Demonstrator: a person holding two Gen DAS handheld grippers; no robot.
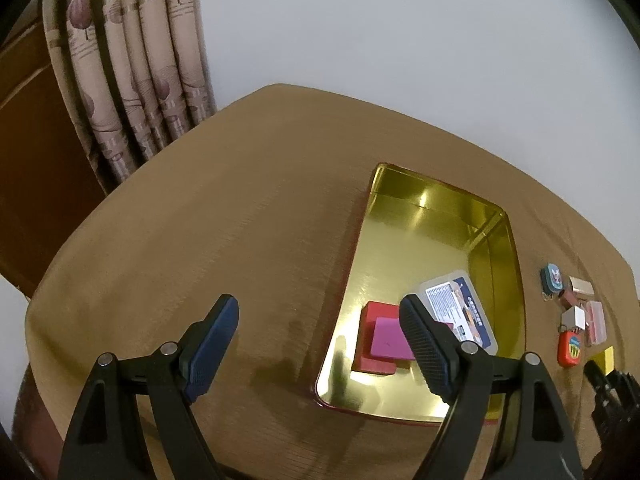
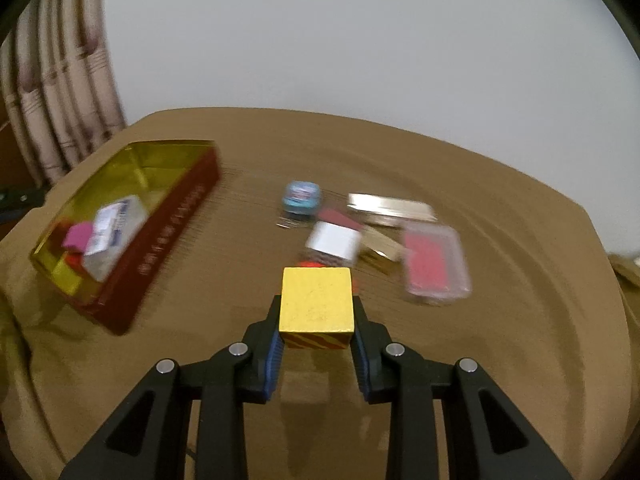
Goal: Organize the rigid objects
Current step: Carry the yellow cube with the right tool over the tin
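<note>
A room in a home: patterned curtains (image 1: pixel 132 76) hang beside a plain white wall (image 1: pixel 400 40), and a brown cloth (image 1: pixel 200 240) covers the counter.

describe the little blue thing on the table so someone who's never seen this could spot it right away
Start at the gold-lined tin with dark red sides on the brown tablecloth, then look to the cluster of small items beside it. The blue case is a small rounded square at the cluster's far edge, nearest the tin. It is the only blue item there.
</note>
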